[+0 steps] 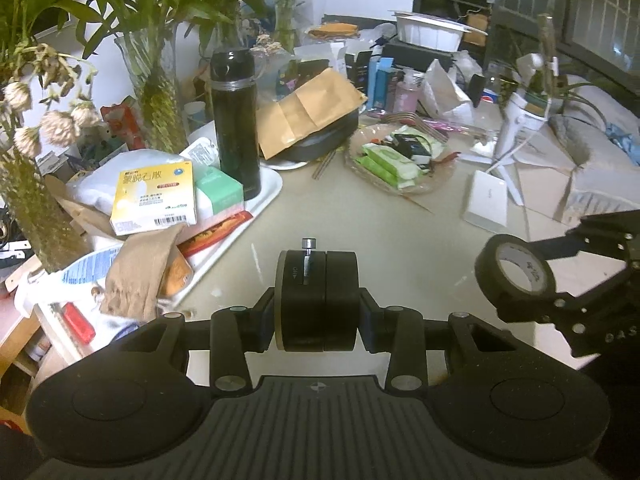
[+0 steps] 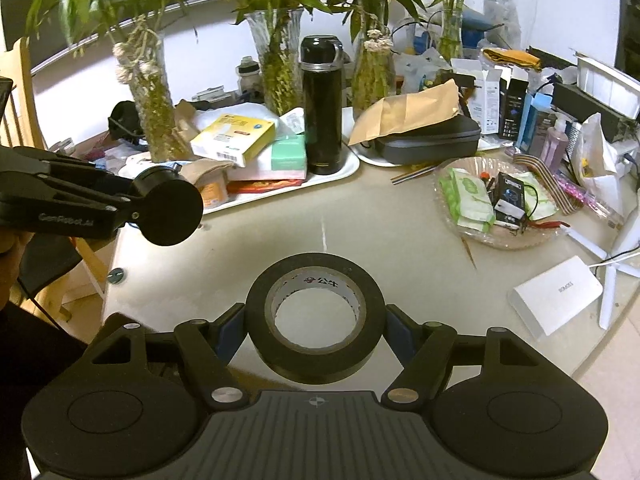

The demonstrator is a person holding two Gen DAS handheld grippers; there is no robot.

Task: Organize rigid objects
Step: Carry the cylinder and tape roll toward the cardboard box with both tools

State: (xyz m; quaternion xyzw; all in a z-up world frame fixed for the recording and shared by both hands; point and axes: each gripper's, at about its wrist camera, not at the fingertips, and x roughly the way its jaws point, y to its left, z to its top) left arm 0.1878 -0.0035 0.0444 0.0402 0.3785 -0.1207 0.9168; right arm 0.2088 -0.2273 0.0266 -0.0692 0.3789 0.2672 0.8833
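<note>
My left gripper (image 1: 318,306) is shut on a black round disc-shaped device (image 1: 318,300) with a small metal knob on top, held on edge above the beige table (image 1: 360,220). It also shows in the right wrist view (image 2: 170,212) at the left. My right gripper (image 2: 316,320) is shut on a roll of black tape (image 2: 316,316), held flat above the table. The tape also shows in the left wrist view (image 1: 516,276) at the right.
A white tray (image 1: 256,208) at the left holds a black thermos (image 1: 236,120), a yellow box (image 1: 154,202) and a green box. A glass dish (image 2: 500,204) of packets, a white box (image 2: 556,296), a black case under a brown envelope (image 2: 412,114) and plant vases stand behind.
</note>
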